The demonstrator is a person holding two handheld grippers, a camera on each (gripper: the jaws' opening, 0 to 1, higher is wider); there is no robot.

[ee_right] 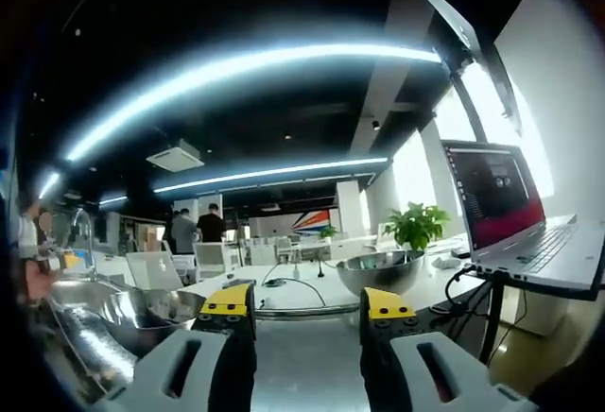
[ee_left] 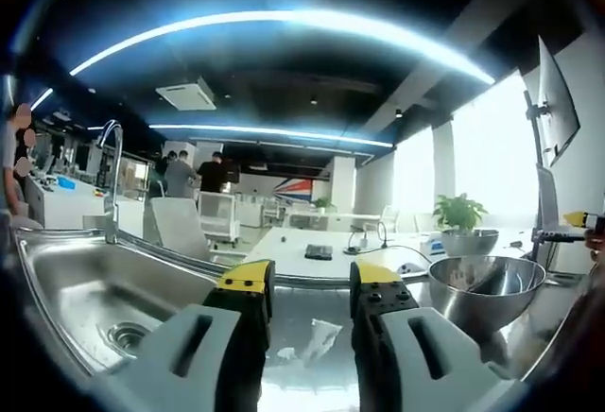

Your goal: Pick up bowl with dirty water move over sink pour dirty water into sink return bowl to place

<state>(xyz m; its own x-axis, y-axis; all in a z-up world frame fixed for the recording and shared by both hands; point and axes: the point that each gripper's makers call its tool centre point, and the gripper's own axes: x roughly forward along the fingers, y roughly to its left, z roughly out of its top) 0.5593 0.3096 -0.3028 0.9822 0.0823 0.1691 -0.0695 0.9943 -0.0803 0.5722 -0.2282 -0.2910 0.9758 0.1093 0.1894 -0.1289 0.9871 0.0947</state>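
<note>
Both tools (ee_left: 310, 284) (ee_right: 307, 308) gape wide above a steel counter (ee_left: 302, 346) in an open office; bowl (ee_left: 485, 287) beside sink (ee_left: 85, 289).

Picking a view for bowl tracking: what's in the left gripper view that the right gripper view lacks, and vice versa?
Left gripper view: the sink basin with its drain, and a wet patch on the steel counter ahead of the open left gripper.

Right gripper view: an open laptop on a raised stand at right, a second steel bowl farther back by the potted plant, and the open right gripper.

Both: the faucet, a steel bowl on the counter (at left in the right gripper view), the plant, and people standing in the background.
</note>
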